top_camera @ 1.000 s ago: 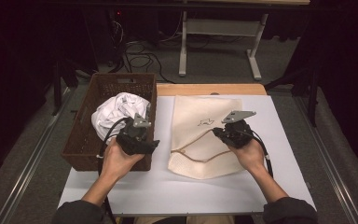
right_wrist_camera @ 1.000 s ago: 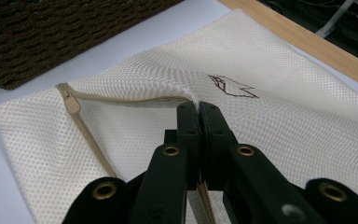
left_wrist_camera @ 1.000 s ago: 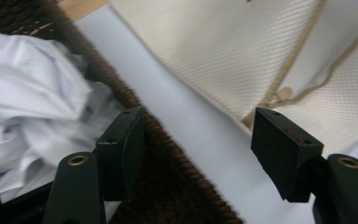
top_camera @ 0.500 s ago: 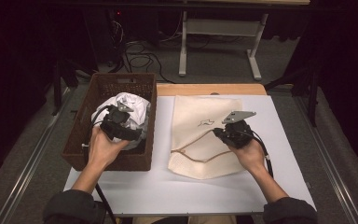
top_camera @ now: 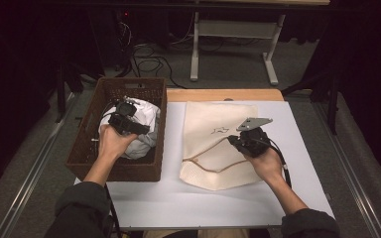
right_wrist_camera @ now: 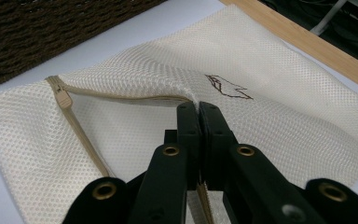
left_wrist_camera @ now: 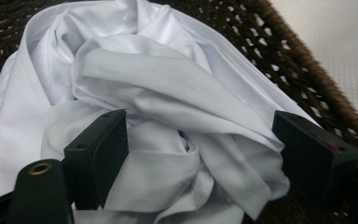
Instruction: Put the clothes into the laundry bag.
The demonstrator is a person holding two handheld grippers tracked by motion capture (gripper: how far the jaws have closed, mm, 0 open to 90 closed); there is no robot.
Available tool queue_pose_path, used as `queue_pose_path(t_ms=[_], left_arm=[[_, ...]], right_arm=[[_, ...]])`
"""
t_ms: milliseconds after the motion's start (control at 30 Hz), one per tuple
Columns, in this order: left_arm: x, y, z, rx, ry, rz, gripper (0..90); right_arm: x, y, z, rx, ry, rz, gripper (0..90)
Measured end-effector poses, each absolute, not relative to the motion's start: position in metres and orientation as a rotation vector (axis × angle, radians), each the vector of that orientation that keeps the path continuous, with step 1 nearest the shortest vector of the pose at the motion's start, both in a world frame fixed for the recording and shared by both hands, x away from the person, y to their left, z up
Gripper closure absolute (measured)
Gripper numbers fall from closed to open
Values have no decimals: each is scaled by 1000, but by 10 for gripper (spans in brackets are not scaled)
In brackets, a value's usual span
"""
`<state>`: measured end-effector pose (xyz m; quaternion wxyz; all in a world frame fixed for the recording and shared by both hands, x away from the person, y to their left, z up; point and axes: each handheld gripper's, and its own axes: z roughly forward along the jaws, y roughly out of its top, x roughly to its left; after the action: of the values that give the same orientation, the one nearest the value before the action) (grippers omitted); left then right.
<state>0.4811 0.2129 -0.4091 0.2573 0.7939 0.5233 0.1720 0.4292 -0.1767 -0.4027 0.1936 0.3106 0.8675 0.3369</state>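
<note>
High view: person sitting at the near edge of a white table (top_camera: pixel 297 163), a gripper in each hand. L gripper (top_camera: pixel 125 123) is hanging over a brown wicker basket (top_camera: pixel 87 153) standing on the table's left part, w/ the left hand (top_camera: pixel 113 143) gripping it from behind. A crumpled white cloth (top_camera: pixel 141 130) is lying inside the basket, against its right wall. L gripper view: the jaws are standing wide apart, having just been opening; the cloth (left_wrist_camera: pixel 168 93) is bulging up between them, folds lying near both pads, but whether the pads are touching the fabric can't be told. Nothing is being pinched. Basket weave (left_wrist_camera: pixel 279 51) is showing behind & to the right of the cloth.

R gripper (top_camera: pixel 242 144) is resting low over a cream mesh bag (top_camera: pixel 213 119) lying flat on the table, just right of the basket & apart from it. R gripper view: the jaws [no gap visible] are pressing together on the bag's (right_wrist_camera: pixel 270 70) zip-side edge, lifting it into a small peak at the tips, approx. mid-bag. A tan zip tape (right_wrist_camera: pixel 81 135) is running from the bag's corner toward the gripper (right_wrist_camera: pixel 198 108). A small dark arrow-like mark (right_wrist_camera: pixel 228 87) is showing on the mesh just beyond the tips. A wooden strip (top_camera: pixel 223 94) is running along the table's far edge behind the bag.
</note>
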Motion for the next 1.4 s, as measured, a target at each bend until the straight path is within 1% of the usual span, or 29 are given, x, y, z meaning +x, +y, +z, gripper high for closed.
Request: queue_pose_path(t_ms=[100, 200, 300, 367, 400, 467, 633, 767, 833, 967, 1067, 1133, 1200, 1400], left_arm=[[489, 217, -415, 2163, 1462, 451, 162], [494, 222, -422, 2183, 1471, 393, 122], [496, 227, -427, 2199, 1480, 387, 101], [497, 233, -428, 2179, 1495, 394, 80], [498, 235, -428, 2170, 1502, 401, 64], [499, 242, -430, 2153, 1536, 416, 0], [506, 247, -440, 2132, 1569, 347, 0], [510, 244, -447, 2146, 1555, 362, 0], [510, 246, -449, 2110, 1553, 392, 0], [511, 249, -452, 2089, 1557, 371, 0], [513, 249, -457, 2105, 1571, 327, 0], [514, 249, -461, 2096, 1600, 267, 0], [514, 250, -462, 2098, 1614, 235, 0], [513, 247, -466, 2110, 1624, 222, 3]], right_arm=[[430, -177, -404, 877, 2435, 944, 891], [429, -176, -405, 865, 2415, 948, 891], [428, -175, -405, 855, 2410, 941, 890], [428, -176, -405, 852, 2418, 932, 890], [428, -177, -405, 855, 2417, 928, 890], [427, -177, -405, 857, 2405, 935, 888], [426, -175, -405, 850, 2397, 925, 887], [427, -178, -405, 865, 2392, 930, 887], [427, -178, -406, 860, 2386, 933, 887], [426, -178, -406, 858, 2391, 921, 887], [426, -180, -405, 867, 2388, 928, 887], [426, -180, -405, 868, 2385, 930, 884], [425, -180, -405, 868, 2386, 924, 884], [424, -182, -404, 862, 2393, 922, 885]])
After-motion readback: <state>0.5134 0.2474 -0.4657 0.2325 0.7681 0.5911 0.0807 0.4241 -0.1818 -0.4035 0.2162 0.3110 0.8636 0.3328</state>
